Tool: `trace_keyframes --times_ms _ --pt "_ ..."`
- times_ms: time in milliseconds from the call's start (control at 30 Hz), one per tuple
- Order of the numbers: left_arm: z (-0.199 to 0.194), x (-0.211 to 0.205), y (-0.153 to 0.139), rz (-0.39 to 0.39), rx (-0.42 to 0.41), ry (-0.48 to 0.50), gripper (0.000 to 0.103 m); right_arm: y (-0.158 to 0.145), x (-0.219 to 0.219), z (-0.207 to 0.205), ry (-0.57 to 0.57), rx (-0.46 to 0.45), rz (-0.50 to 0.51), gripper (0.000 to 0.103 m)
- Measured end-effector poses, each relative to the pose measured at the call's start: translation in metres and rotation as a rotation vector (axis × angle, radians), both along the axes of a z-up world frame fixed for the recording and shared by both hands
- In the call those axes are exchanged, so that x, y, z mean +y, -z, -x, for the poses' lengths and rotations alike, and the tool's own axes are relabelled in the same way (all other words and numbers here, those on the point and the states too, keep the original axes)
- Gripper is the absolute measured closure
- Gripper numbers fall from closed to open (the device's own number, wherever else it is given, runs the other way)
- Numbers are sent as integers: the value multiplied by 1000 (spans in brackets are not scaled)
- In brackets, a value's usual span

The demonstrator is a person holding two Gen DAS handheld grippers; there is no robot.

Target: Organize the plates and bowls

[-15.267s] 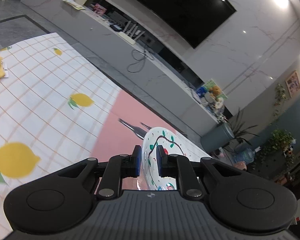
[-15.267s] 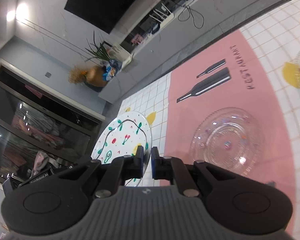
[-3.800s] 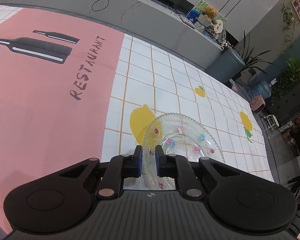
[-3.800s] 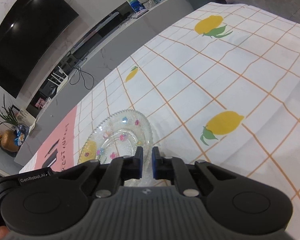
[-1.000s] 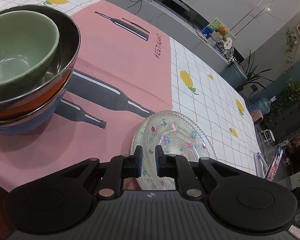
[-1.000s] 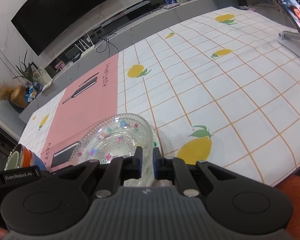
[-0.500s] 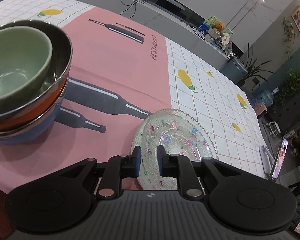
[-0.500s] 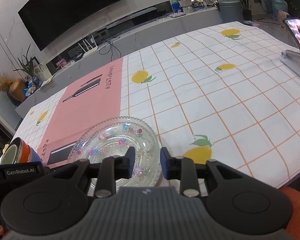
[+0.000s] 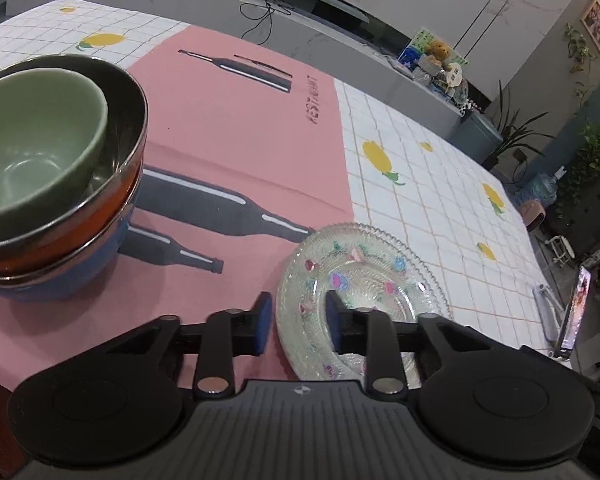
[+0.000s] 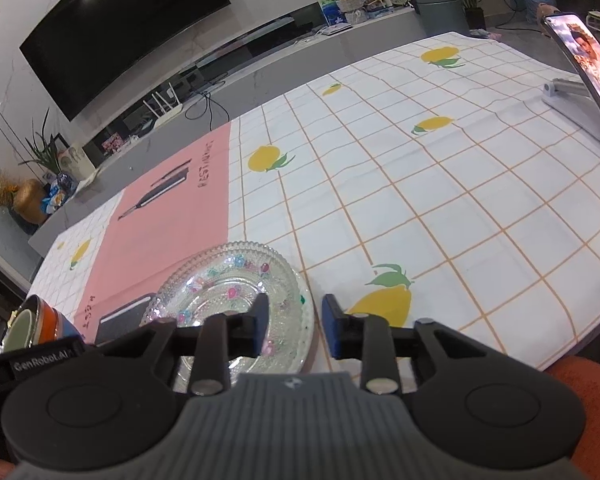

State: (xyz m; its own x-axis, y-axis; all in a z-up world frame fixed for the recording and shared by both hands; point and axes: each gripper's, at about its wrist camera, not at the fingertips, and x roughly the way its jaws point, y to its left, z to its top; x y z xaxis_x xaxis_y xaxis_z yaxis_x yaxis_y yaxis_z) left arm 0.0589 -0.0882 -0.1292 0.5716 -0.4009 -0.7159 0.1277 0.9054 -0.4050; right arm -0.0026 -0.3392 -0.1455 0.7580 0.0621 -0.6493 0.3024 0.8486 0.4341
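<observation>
Left gripper (image 9: 296, 316) is spread wide, its jaws straddling the near left rim of the glass plate (image 9: 360, 280) without clamping it: one finger (image 9: 262, 318) sits outside the rim over the pink cloth, the other (image 9: 334, 314) over the plate's inner well. The plate lies flat on the bench (image 9: 440, 184) close to its near edge, at the seam where the pink runner (image 9: 236, 152) meets the lemon-check cloth. Well to its left, toward the near left corner, stands the bowl stack (image 9: 52, 184): a green bowl (image 9: 32, 148) nested in a steel-lined orange bowl, on a blue one at the bottom. A phone on a stand (image 9: 572, 316) sits at the bench's right edge.

From the right wrist, the right gripper (image 10: 294, 320) is likewise wide open and grips nothing. Its left finger (image 10: 260, 322) hangs over the plate's (image 10: 236, 292) right part, while its right finger (image 10: 332, 324) is off the plate, above the check cloth beside a printed lemon. The plate rests flat near the bench's (image 10: 440, 184) near edge. The bowl stack (image 10: 32, 326) peeks in at far left, partly hidden by the gripper body. The phone on its stand (image 10: 580, 76) is at the far right edge.
</observation>
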Motion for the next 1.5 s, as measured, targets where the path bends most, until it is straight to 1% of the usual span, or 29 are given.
trace_keyframes --times_ms 33,100,167,200,333,367,433,500,567,633,700,767,833,900,967,1033,1100,1200,1267,1333,1400,1433,1467,1500 --pt "0 -1 0 -5 0 2 80 1 0 0 -1 -1 -9 84" --pt "1 -2 0 -27 -3 2 87 2 0 0 -7 4 -17 89" --pt "2 -3 1 -47 -7 9 89 4 2 -1 -16 17 -7 98" --pt "2 -3 1 -48 -7 13 89 5 4 -1 -21 29 6 99" --pt "3 -5 -2 -68 -12 27 89 7 8 -1 -25 43 15 99" --pt "4 -4 -3 -64 -18 30 89 6 7 -1 -22 40 17 97" --pt "7 -5 -9 -65 -50 45 89 1 7 2 -11 28 30 94" --pt "10 -7 -17 -87 -89 64 84 -5 8 4 -2 16 49 93" --pt "12 -8 -24 -110 -118 96 79 -11 10 6 10 11 67 81" --pt "13 -9 -30 -132 -125 140 77 -17 13 7 14 7 80 79" --pt "14 -10 -36 -162 -124 177 74 -22 17 8 5 -1 72 75" --pt "16 -10 -42 -208 -118 207 73 -27 21 9 -6 -7 78 64" --pt "19 -9 -47 -245 -109 229 73 -31 28 8 -12 8 111 62" --pt "21 -5 -53 -253 -101 254 72 -34 36 8 -16 25 157 61" --pt "24 0 -59 -246 -104 271 70 -36 43 9 -32 32 192 58" --pt "29 6 -65 -234 -119 294 67 -38 50 11 -63 24 189 54" --pt "36 12 -72 -220 -152 313 66 -40 56 13 -96 21 178 49" --pt "43 23 -84 -209 -204 319 62 -45 71 15 -172 8 189 46" --pt "44 31 -91 -207 -220 316 61 -48 81 16 -208 -11 201 38" --pt "44 41 -96 -206 -236 300 60 -52 91 18 -239 -28 200 37" --pt "44 53 -102 -208 -260 272 56 -55 99 19 -265 -42 196 34" --pt "44 60 -105 -211 -273 254 54 -57 103 19 -274 -48 194 30" --pt "43 66 -107 -217 -285 234 51 -58 107 19 -273 -52 198 19" --pt "42 73 -109 -222 -296 210 49 -60 111 21 -271 -62 208 16"
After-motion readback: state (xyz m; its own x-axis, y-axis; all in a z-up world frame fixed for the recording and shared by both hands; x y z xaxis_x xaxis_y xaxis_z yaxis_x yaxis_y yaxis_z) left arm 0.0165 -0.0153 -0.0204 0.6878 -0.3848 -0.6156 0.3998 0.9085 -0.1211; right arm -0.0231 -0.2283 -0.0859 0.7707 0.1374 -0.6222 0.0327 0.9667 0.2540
